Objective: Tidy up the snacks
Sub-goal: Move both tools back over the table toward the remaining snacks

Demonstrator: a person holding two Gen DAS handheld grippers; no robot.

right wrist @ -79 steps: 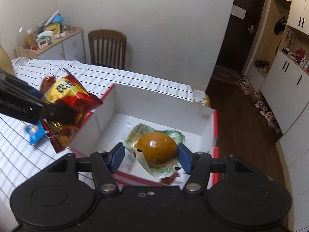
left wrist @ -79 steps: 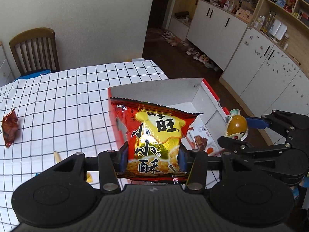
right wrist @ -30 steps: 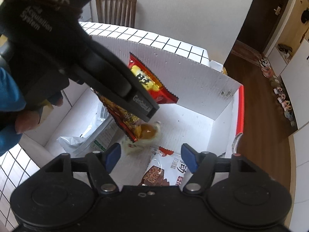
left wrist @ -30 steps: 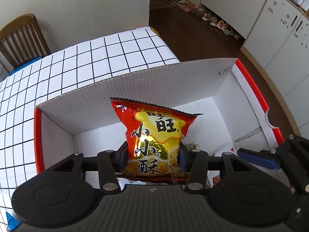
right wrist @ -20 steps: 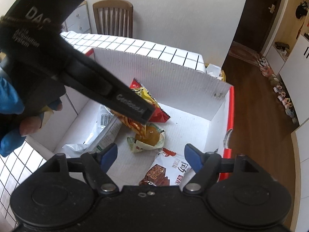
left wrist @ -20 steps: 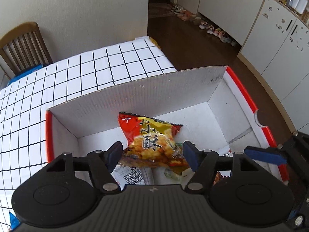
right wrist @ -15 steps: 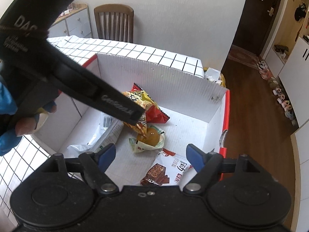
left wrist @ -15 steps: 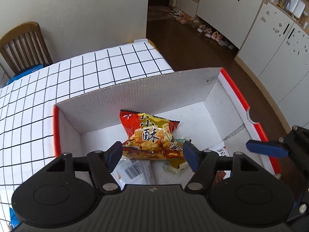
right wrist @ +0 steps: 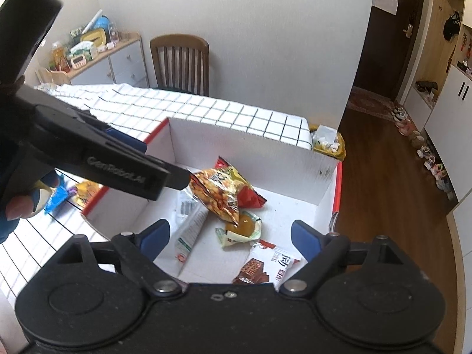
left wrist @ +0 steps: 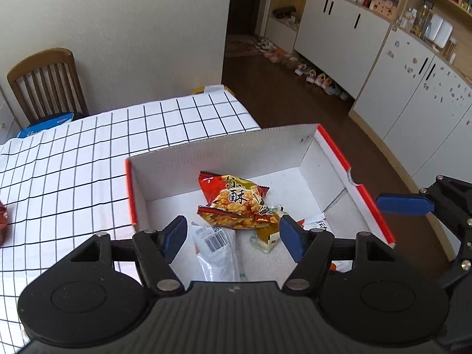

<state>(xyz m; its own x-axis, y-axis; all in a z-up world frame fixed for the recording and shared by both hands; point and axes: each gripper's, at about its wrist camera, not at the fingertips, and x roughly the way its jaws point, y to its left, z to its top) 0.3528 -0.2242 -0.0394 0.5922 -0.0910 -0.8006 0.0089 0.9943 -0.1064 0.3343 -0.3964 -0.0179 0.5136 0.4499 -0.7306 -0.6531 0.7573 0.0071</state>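
A white cardboard box with red edges [left wrist: 224,150] [right wrist: 253,144] stands at the table's corner. Inside it lies a red and yellow snack bag [left wrist: 237,203] [right wrist: 219,190], resting partly on a packet with a brown round snack [right wrist: 243,225] [left wrist: 265,236]. A white and green packet [left wrist: 216,247] [right wrist: 190,227] and a brown biscuit packet [right wrist: 262,268] lie beside them. My left gripper [left wrist: 233,237] hangs open above the box with nothing between its fingers. My right gripper [right wrist: 230,236] is open too, above the near side of the box.
The table wears a white cloth with a black grid [left wrist: 73,159]. A blue packet [right wrist: 57,196] and a yellow packet [right wrist: 87,191] lie left of the box. A wooden chair [left wrist: 47,79] stands at the far end. The floor drops away on the right [left wrist: 295,103].
The left gripper opened and dropped the red and yellow bag into the box, then rose and drew back. The right gripper let go of the brown round snack and also pulled back.
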